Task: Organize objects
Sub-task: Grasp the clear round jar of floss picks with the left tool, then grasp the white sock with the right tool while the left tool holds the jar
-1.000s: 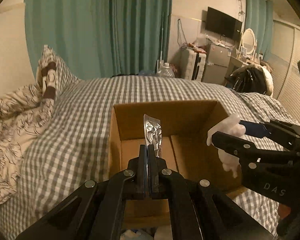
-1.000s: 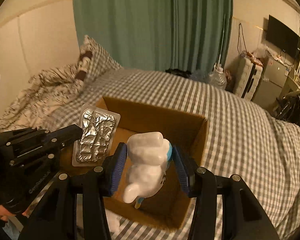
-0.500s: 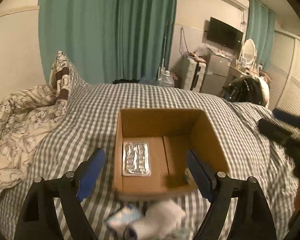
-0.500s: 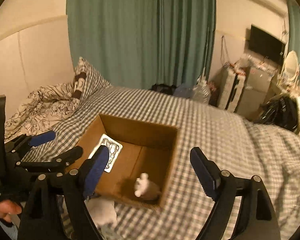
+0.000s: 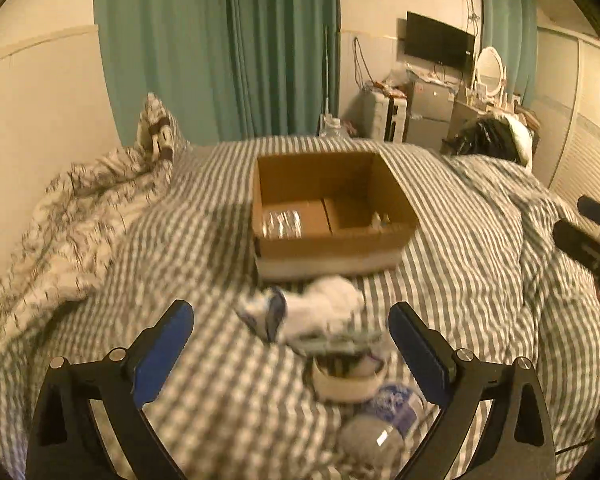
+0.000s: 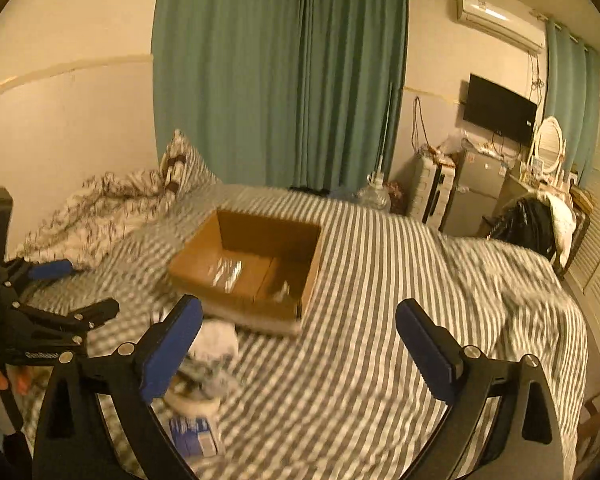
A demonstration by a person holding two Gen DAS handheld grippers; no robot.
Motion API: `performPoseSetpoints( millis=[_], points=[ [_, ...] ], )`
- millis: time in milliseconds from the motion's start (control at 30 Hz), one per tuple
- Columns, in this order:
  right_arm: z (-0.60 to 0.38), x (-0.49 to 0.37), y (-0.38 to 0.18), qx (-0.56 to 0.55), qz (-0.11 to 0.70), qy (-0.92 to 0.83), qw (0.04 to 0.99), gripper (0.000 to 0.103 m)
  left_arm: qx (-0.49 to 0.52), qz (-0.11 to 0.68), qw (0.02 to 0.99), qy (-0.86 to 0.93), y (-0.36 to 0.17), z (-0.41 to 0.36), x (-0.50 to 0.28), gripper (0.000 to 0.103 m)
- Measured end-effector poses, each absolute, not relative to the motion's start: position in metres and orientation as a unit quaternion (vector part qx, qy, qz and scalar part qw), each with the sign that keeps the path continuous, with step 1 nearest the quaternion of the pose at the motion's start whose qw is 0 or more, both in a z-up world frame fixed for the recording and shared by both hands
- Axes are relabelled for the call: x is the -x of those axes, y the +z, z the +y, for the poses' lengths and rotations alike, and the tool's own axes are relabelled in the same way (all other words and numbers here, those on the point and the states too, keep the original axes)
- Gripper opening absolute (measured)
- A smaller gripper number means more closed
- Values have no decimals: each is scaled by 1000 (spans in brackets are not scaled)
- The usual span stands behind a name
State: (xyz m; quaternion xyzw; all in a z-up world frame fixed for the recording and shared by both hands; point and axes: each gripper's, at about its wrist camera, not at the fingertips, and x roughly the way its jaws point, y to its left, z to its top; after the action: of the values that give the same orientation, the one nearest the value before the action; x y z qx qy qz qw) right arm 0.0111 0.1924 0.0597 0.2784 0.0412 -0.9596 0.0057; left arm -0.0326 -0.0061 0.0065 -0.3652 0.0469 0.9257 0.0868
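left wrist view: left gripper (image 5: 290, 326) is hanging over the bed (image 5: 460, 280), jaws spread wide and empty; a second ago they were pinched on the foil blister pack (image 5: 281, 223).
blister pack: now lying flat in the cardboard box (image 5: 328, 246), left half of the floor. Crinkled foil, thin, rectangular.
pile: sitting on the near side of the box, between the jaws: soft white plush thing (image 5: 324, 310), round white-rimmed tub (image 5: 346, 376), blue printed packet (image 5: 392, 404). All blurred.
right wrist view: right gripper (image 6: 298, 346) is also pulled back from the box, jaws wide, holding nothing; the white figure (image 6: 283, 290) it was clamping is now lying in the box's right half, smeared by motion.
box: plain corrugated card, open top, rigid walls.
bedding: soft checked quilt, rumpled.
task: two items are in; my read is that the near pile is next.
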Motion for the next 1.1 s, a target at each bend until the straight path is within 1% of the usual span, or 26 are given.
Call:
performPoseSetpoints(
  millis=[167, 300, 467, 567, 600, 633, 667, 833, 1100],
  points=[
    [200, -20, 1, -318, 39, -947, -10, 98, 377, 70, 79, 920, -44, 20, 5, 100],
    [214, -16, -43, -366, 20, -930, -8, 98, 411, 93, 109, 900, -86, 49, -4, 100],
    [229, -14, -64, -377, 13, -926, -14, 98, 447, 126, 130, 876, -135, 70, -7, 100],
    [234, -11, -70, -381, 3, -924, -14, 98, 453, 124, 142, 871, -149, 71, -4, 100],
    [234, -10, -72, -384, 3, -923, -14, 98, 455, 121, 145, 870, -151, 71, -3, 98],
    [234, -9, -74, -386, 3, -922, -15, 98, 458, 115, 155, 868, -152, 71, -3, 90],
    [233, -8, -75, -390, 5, -921, -16, 98, 460, 108, 168, 865, -151, 71, -3, 87],
    [224, -8, -74, -392, 21, -920, -12, 98, 451, 112, 185, 866, -139, 70, -9, 80],
    [220, -3, -53, -372, 26, -928, -6, 98, 389, 69, 182, 901, -67, 34, 3, 73]
  ],
)
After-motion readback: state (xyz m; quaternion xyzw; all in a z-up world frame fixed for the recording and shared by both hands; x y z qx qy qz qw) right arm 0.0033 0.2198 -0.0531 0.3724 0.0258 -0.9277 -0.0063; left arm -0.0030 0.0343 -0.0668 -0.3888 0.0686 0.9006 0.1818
